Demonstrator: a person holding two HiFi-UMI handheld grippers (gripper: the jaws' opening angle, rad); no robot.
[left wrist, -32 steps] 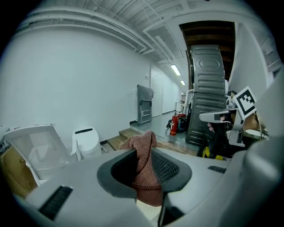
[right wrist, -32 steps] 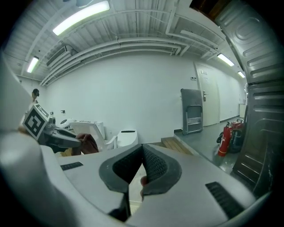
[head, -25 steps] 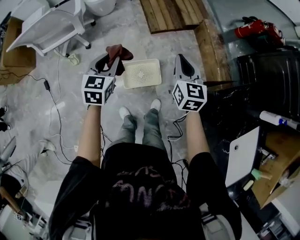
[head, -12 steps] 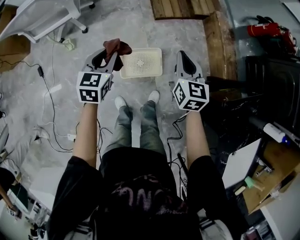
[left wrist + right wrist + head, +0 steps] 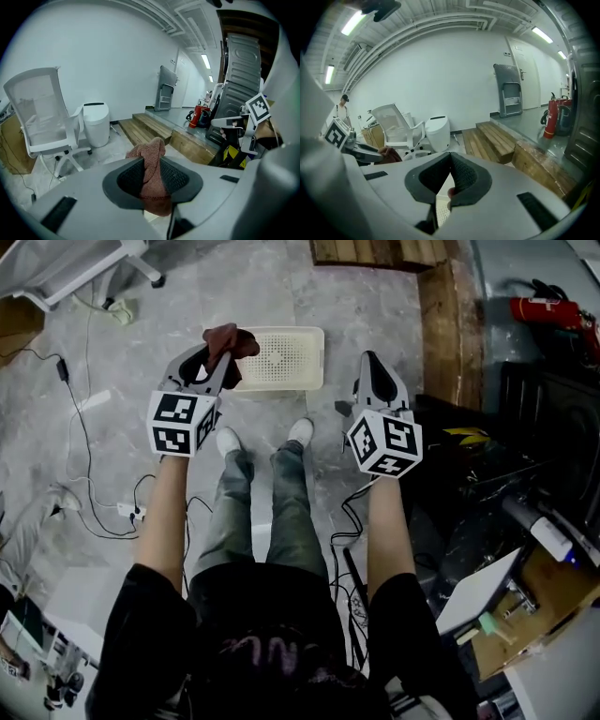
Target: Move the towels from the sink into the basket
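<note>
A person stood with both bare arms stretched forward and down, left forearm [image 5: 171,512] and right forearm [image 5: 386,521] roughly parallel and well apart. The left gripper [image 5: 217,360] had its jaws clamped on a reddish-brown towel [image 5: 231,337]. The right gripper [image 5: 373,371] pointed the same way, with its jaw tips together and nothing between them.

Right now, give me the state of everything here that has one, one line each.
towel: bunched, clamped between the left gripper's pads.
left gripper: shut on the towel.
right gripper: shut, tips together, holding nothing.
basket: upright on the floor, nothing visible inside.
</note>
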